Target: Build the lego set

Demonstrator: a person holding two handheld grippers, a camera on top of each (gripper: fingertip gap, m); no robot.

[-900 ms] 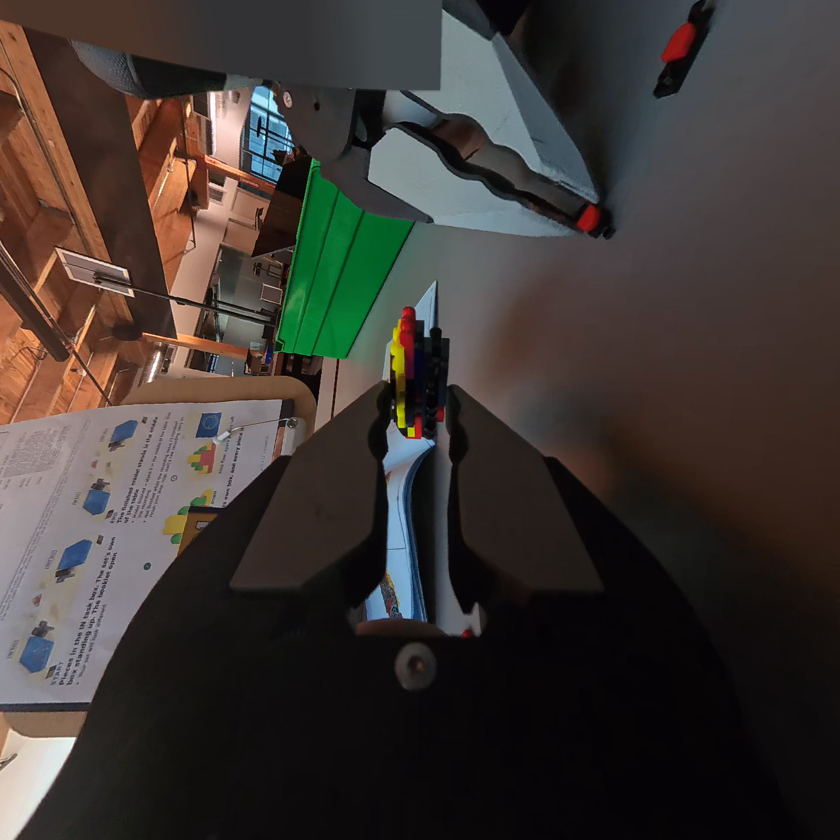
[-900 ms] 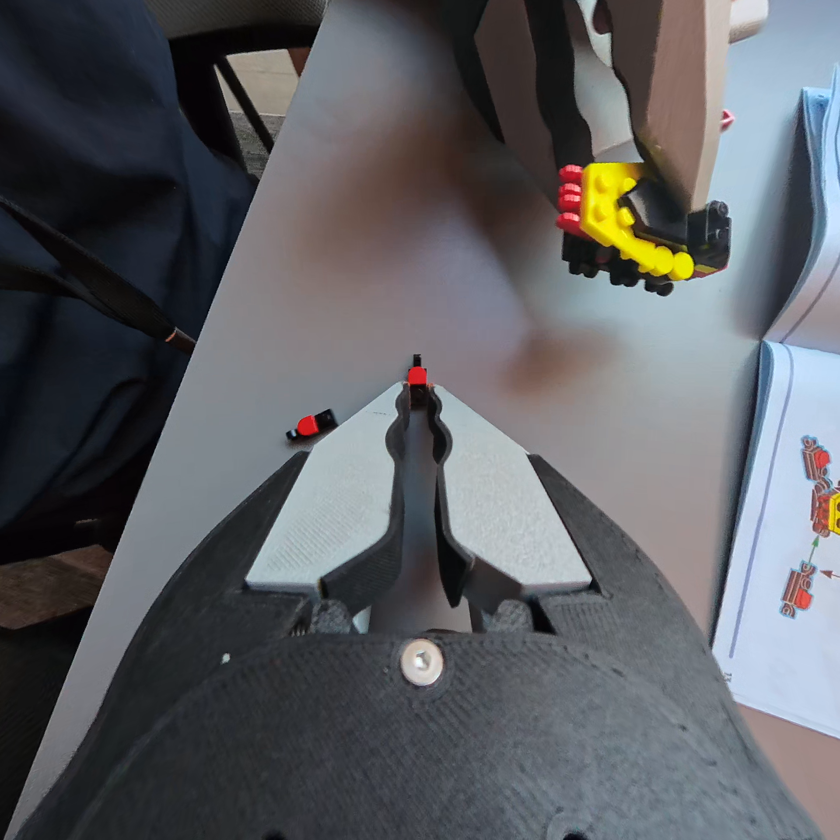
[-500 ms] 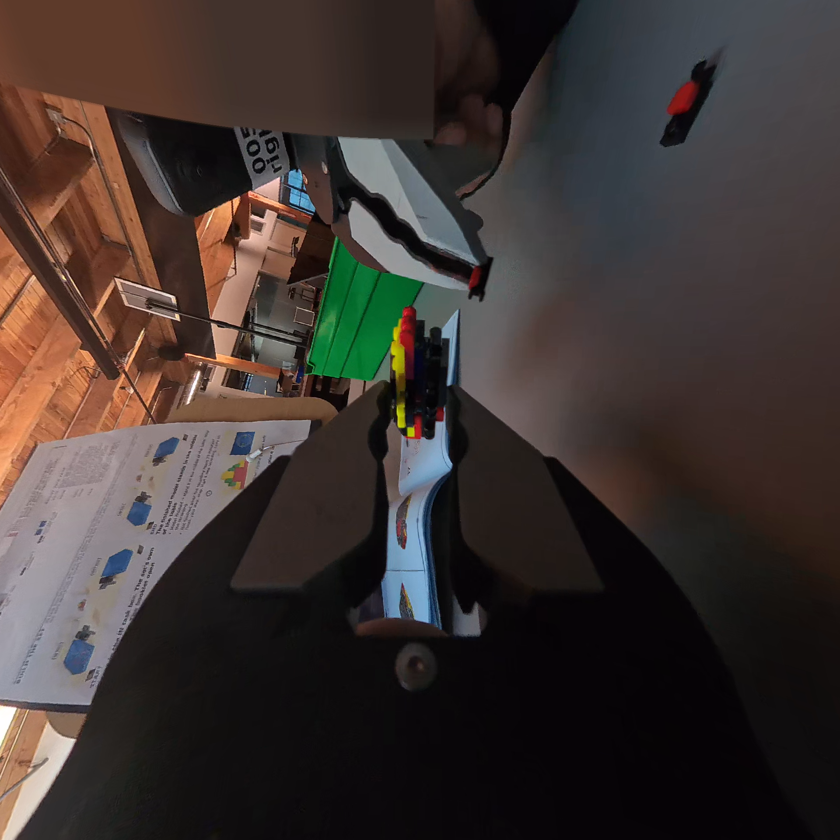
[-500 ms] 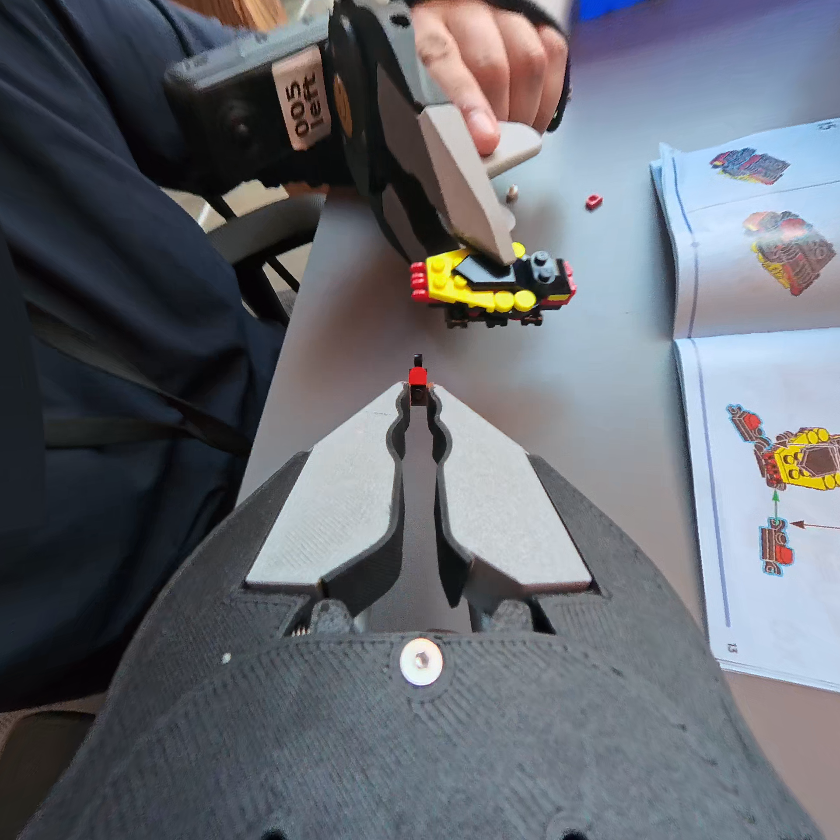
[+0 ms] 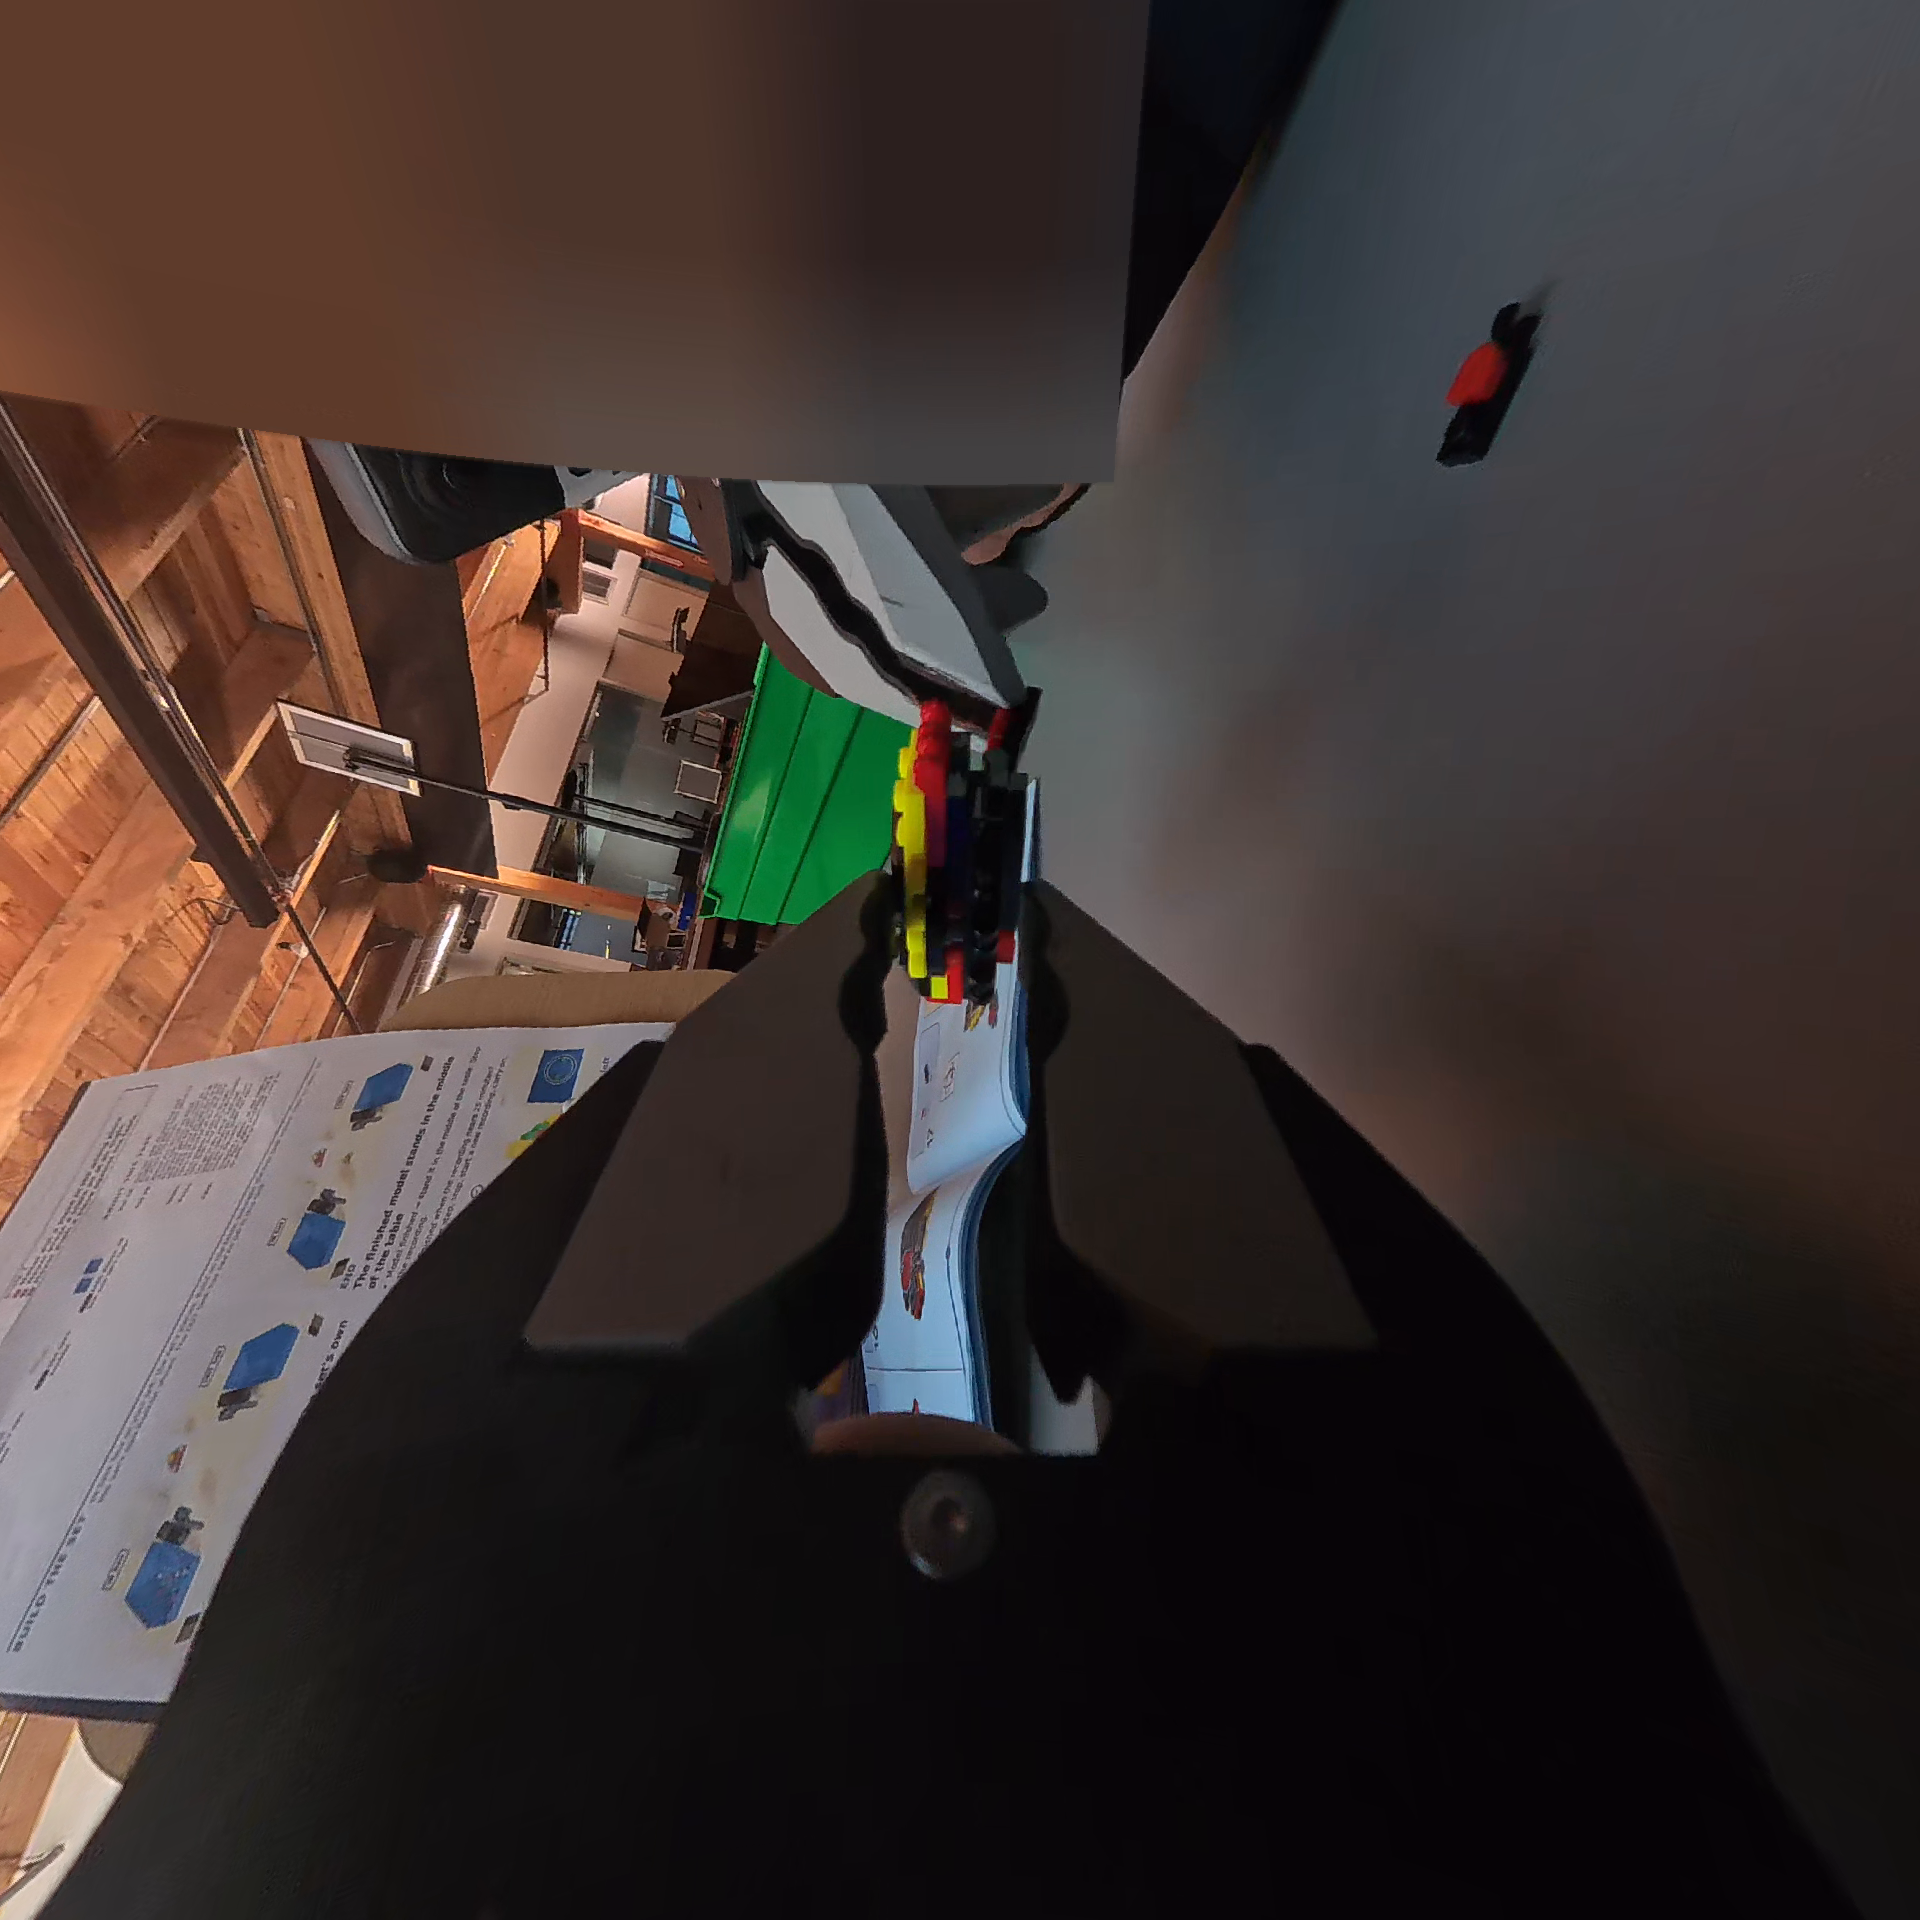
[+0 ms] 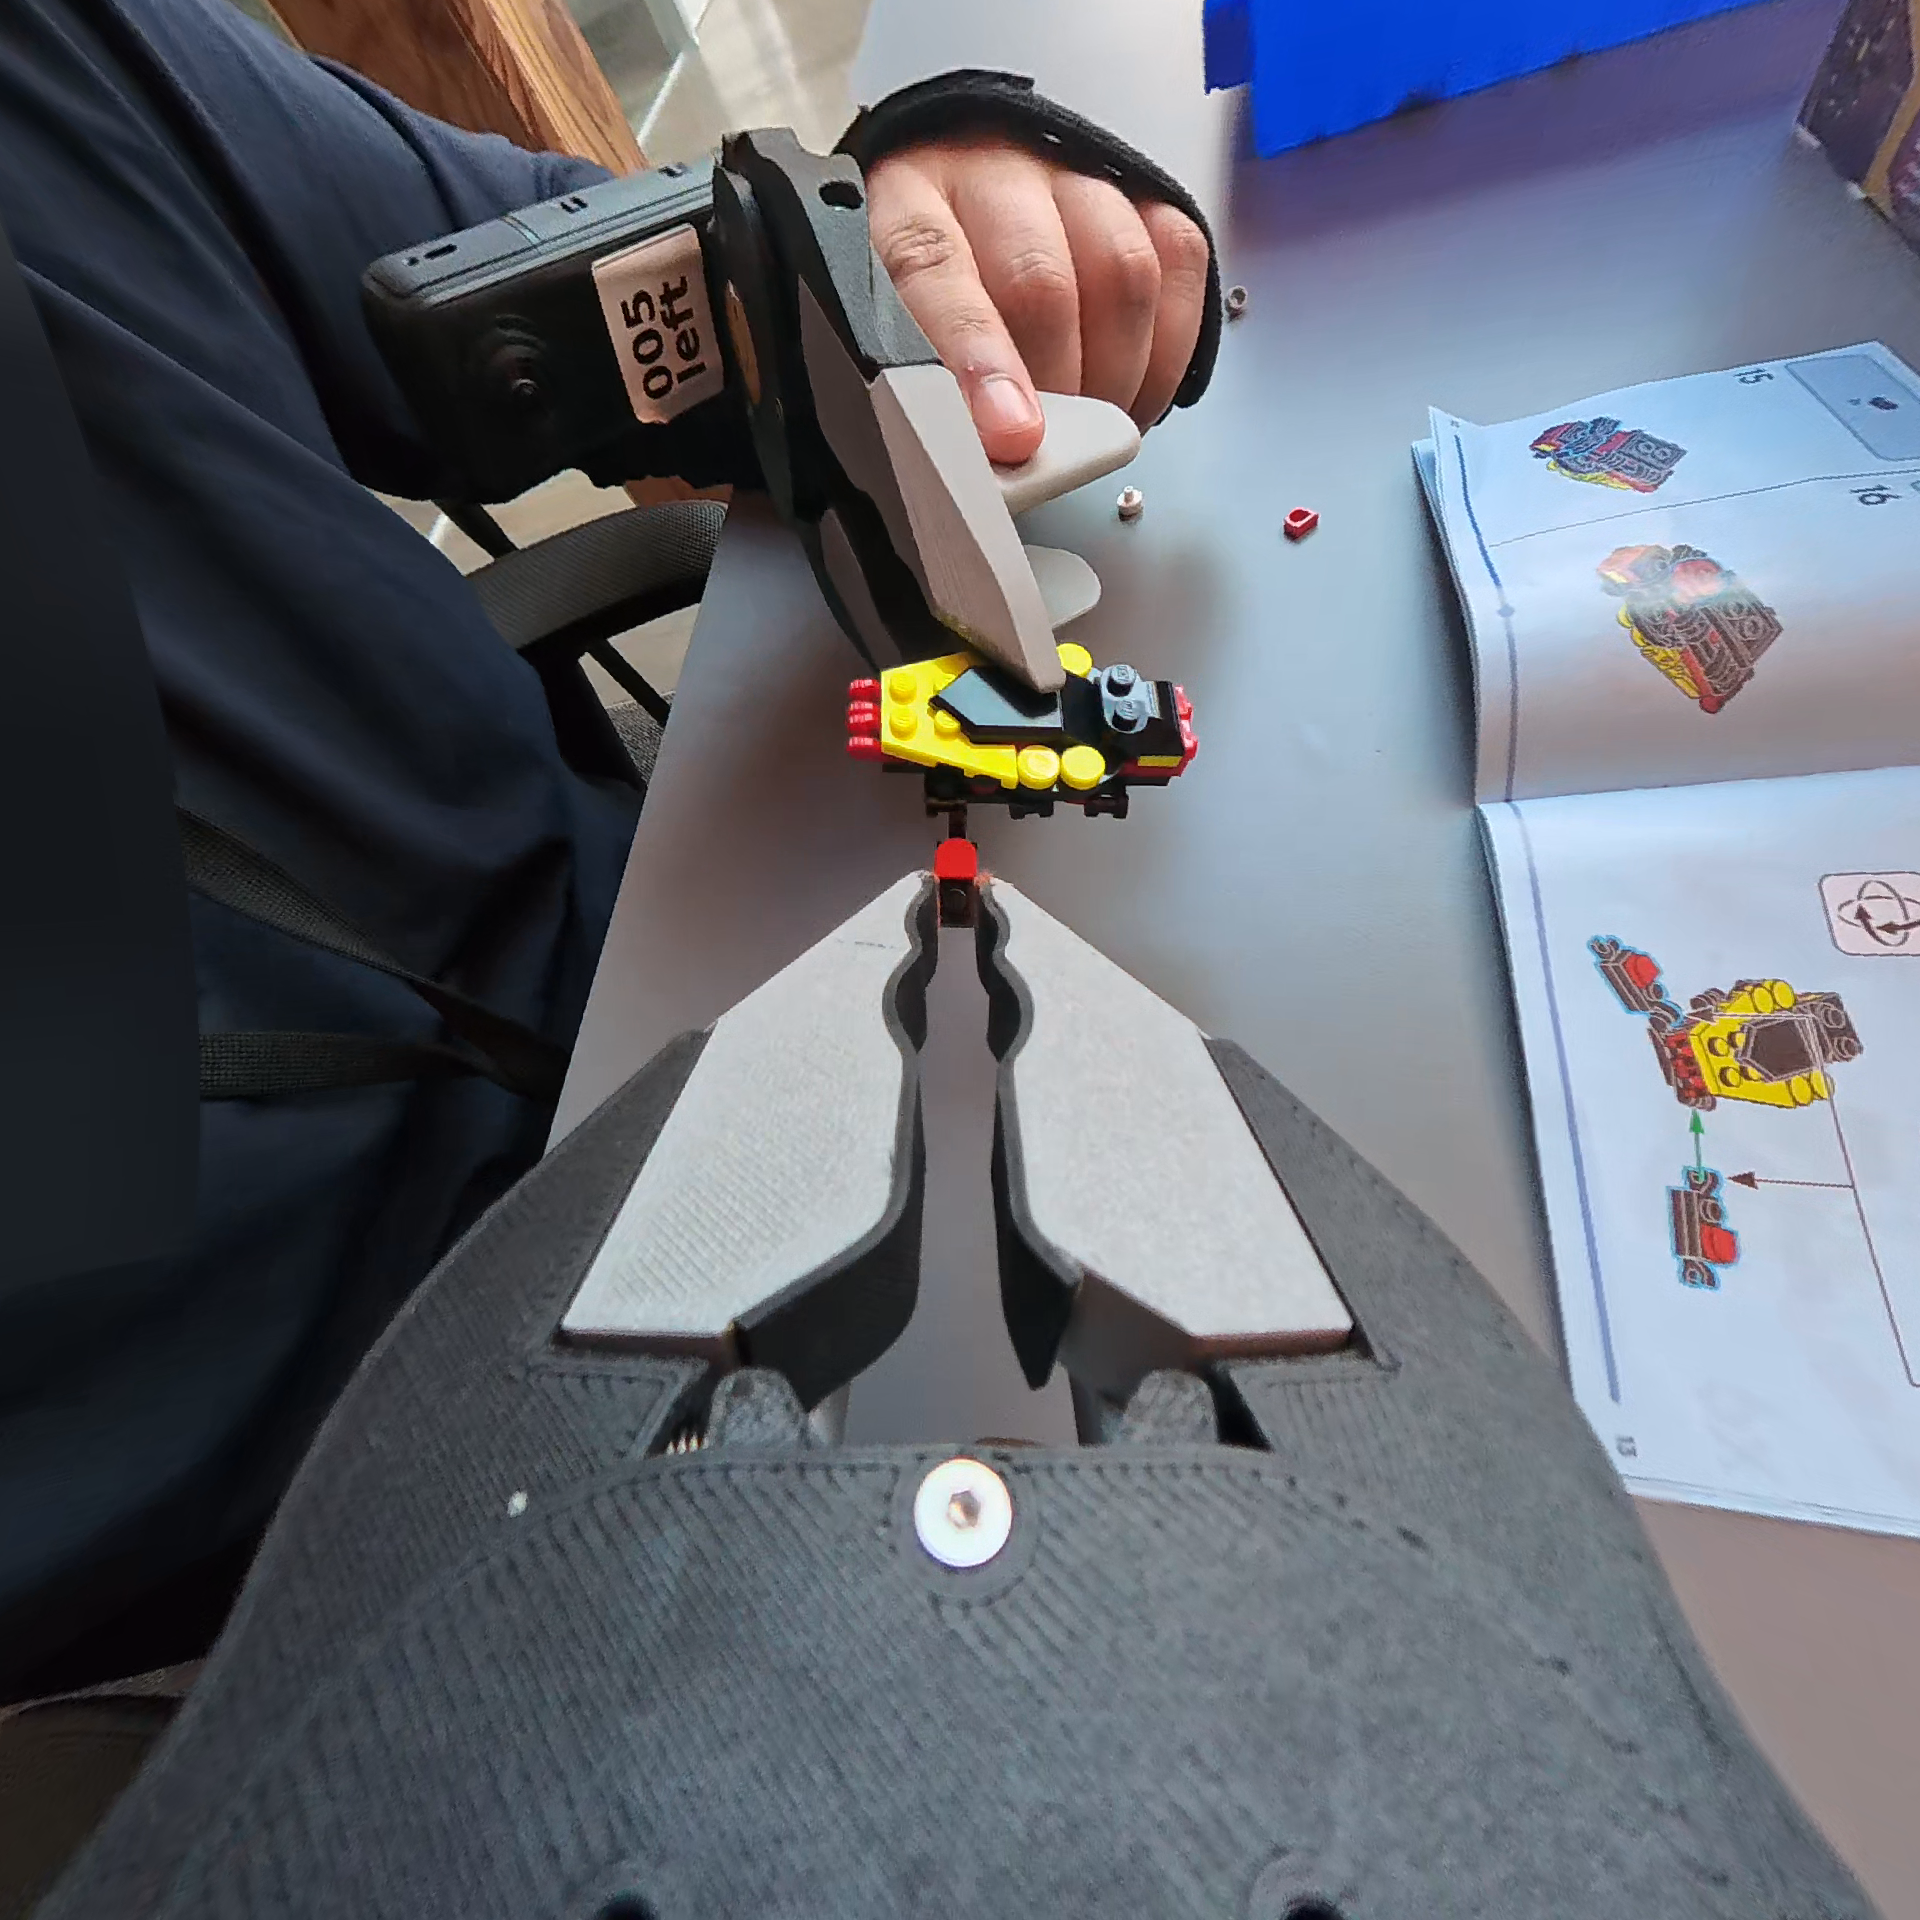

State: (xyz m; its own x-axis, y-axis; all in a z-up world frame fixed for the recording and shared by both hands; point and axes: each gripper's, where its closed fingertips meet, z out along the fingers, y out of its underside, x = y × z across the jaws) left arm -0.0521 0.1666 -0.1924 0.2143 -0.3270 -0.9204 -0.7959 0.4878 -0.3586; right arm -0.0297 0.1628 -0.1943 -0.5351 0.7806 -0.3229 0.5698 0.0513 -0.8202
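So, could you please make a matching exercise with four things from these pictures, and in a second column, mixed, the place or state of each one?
Things:
1. yellow and black model
2. small red and black piece
3. instruction booklet
4. tiny red brick

Places or states:
A. lying open on the table
B. clamped in the left gripper
C. loose on the table, beyond the model
D. pinched at the tips of the right gripper

Pairs: 1-B, 2-D, 3-A, 4-C
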